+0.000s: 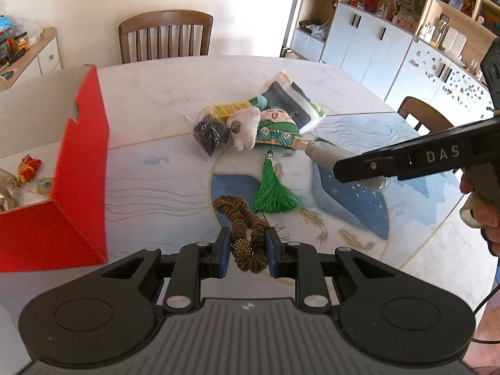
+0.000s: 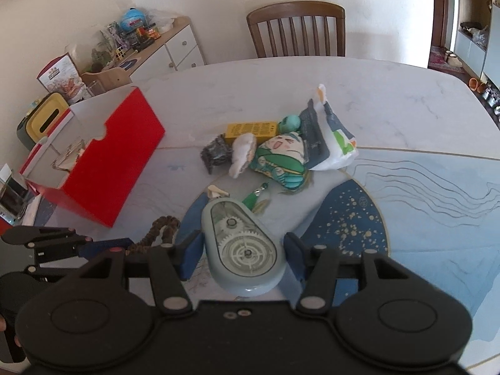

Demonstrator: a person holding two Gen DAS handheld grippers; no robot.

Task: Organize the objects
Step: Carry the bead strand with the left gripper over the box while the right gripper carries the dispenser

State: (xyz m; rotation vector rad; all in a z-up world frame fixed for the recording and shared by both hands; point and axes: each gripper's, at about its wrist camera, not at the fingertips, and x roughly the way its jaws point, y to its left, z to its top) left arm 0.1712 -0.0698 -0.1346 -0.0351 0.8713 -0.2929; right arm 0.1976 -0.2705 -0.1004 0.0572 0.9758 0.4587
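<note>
Straddling the brown scrunchie (image 1: 247,234), the left gripper (image 1: 249,250) is gaping; close at its beaded band, then carry toward the red box (image 1: 81,168) at nine o'clock.

The right gripper (image 2: 242,250) is bracketing the correction-tape dispenser (image 2: 243,243), unclenched.

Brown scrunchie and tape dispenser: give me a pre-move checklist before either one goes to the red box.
1. Brown scrunchie sits between the left gripper pads: ok.
2. Left grip closed firmly on it: cannot tell; the pads look to touch its sides, but the squeeze does not show.
3. Tape dispenser lies between the right gripper fingers: ok.
4. Right grip closed on the dispenser: not ok; a gap shows on the right side.
5. Red box open at the top with room inside: ok; a few items lie in it.
6. Green tassel apart from the scrunchie: ok, though close.
</note>
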